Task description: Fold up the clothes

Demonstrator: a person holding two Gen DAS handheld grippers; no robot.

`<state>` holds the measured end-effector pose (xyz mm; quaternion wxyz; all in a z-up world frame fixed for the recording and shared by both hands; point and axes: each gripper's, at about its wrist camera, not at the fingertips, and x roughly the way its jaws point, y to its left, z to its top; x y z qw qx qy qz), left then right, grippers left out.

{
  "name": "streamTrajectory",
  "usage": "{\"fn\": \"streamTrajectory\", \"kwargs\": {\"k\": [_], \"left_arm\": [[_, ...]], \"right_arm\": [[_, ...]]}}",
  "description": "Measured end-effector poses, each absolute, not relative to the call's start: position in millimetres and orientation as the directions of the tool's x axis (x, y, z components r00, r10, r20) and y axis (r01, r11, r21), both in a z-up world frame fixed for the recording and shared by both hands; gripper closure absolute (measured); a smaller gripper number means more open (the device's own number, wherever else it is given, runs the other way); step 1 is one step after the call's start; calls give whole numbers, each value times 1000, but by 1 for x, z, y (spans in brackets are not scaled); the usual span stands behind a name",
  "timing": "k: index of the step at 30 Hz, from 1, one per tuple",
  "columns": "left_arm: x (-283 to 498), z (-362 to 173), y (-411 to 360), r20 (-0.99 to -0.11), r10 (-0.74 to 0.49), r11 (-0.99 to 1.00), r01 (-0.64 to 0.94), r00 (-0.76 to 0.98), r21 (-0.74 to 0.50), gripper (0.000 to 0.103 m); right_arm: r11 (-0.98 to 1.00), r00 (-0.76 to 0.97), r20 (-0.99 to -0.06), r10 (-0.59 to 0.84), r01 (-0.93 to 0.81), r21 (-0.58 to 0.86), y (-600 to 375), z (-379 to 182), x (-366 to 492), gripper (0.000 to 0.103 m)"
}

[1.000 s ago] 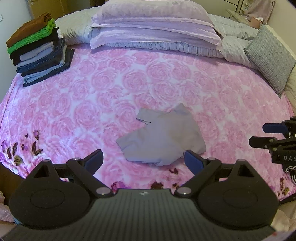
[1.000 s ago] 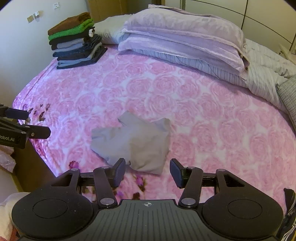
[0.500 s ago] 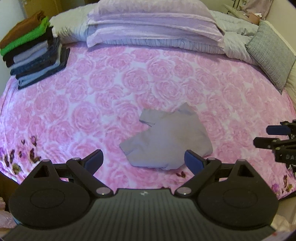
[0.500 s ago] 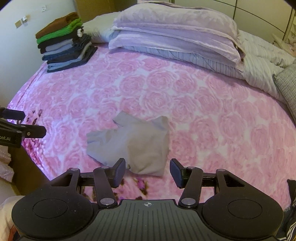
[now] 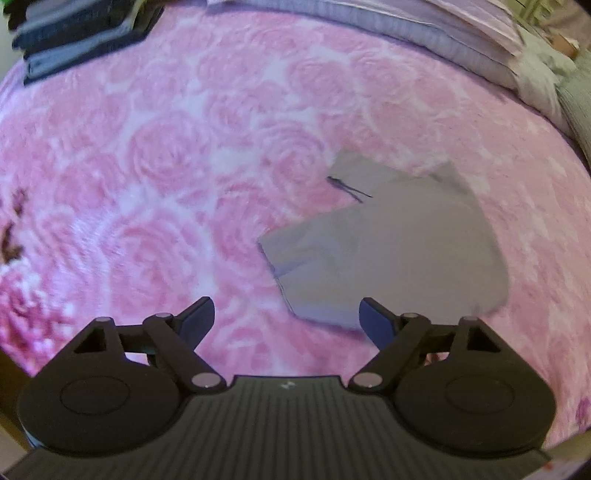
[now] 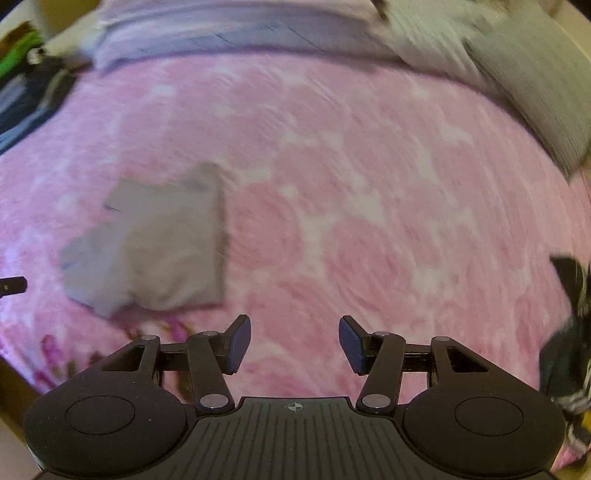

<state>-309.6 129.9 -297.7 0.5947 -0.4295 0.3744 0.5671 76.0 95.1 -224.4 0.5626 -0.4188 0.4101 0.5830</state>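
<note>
Now both claws steeply down over garment (image 5: 391,251).

The grey garment (image 5: 388,251) ahead of the left gripper's (image 5: 286,320) fingers was thin, matt cloth, smooth with soft creases and a stitched hem. Under it the pink blanket (image 5: 155,177) looked plush and fuzzy, its rose pattern matt. Both grippers, the right gripper (image 6: 294,343) too, were matt black plastic with small shiny metal pivot pins and blue, finely ribbed fingertips (image 6: 239,343). Beyond the fingers, the pillows (image 6: 229,29) looked like smooth, faintly glossy fabric.
</note>
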Motion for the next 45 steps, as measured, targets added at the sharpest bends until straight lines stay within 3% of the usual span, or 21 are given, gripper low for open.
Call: {"fn": "streamTrajectory", "kwargs": {"k": [6,8,10,12,13,14,19,23,26,29,34,39,43,44,45], "left_arm": [[-322,-351,161,-921,377,-109,-982,101,-153,30],[-327,-366,168,-920,377,-149,-974,106,-173,41],[-328,-376,170,-915,388,-168,-967,112,-190,44],[-324,-376,167,-896,430,-138,-973,110,-186,65],[-323,-374,164,-885,446,-111,-973,132,-201,96],[-323,-372,162,-877,447,-98,-965,174,-241,102],[-300,-329,120,-764,514,35,-899,391,-436,102],[-250,-303,67,-701,433,213,-820,567,-532,102],[-224,-319,34,-774,338,236,-844,536,-482,93],[-232,-339,20,-842,266,177,-883,469,-436,91],[-278,-338,19,-872,327,90,-930,365,-356,85],[-324,-331,33,-873,393,-21,-946,289,-322,83],[-335,-335,42,-871,405,-84,-938,277,-337,81],[-337,-336,42,-872,403,-99,-934,277,-343,81],[-339,-335,42,-872,400,-108,-931,281,-350,81]], "right_arm": [[58,24,-976,217,-998,-12,86,-270,97,53],[60,38,-980,198,-998,-27,80,-280,102,53],[58,55,-982,179,-997,-46,75,-289,106,53],[63,69,-983,170,-996,-59,70,-294,109,53],[68,75,-983,166,-996,-64,69,-297,111,53],[72,80,-983,163,-995,-69,67,-299,113,53],[69,106,-979,175,-993,-95,64,-297,121,53],[74,98,-975,198,-994,-85,69,-291,123,53],[65,57,-974,218,-997,-43,73,-287,117,53],[29,-17,-970,242,-999,25,77,-286,99,53],[18,-230,-920,317,-968,249,85,-288,67,52],[13,-487,-821,299,-858,514,91,-306,22,41],[28,-551,-786,279,-814,581,93,-340,-10,40],[39,-559,-782,276,-807,590,95,-348,-13,46],[51,-574,-768,284,-791,610,96,-351,-14,97]]}}
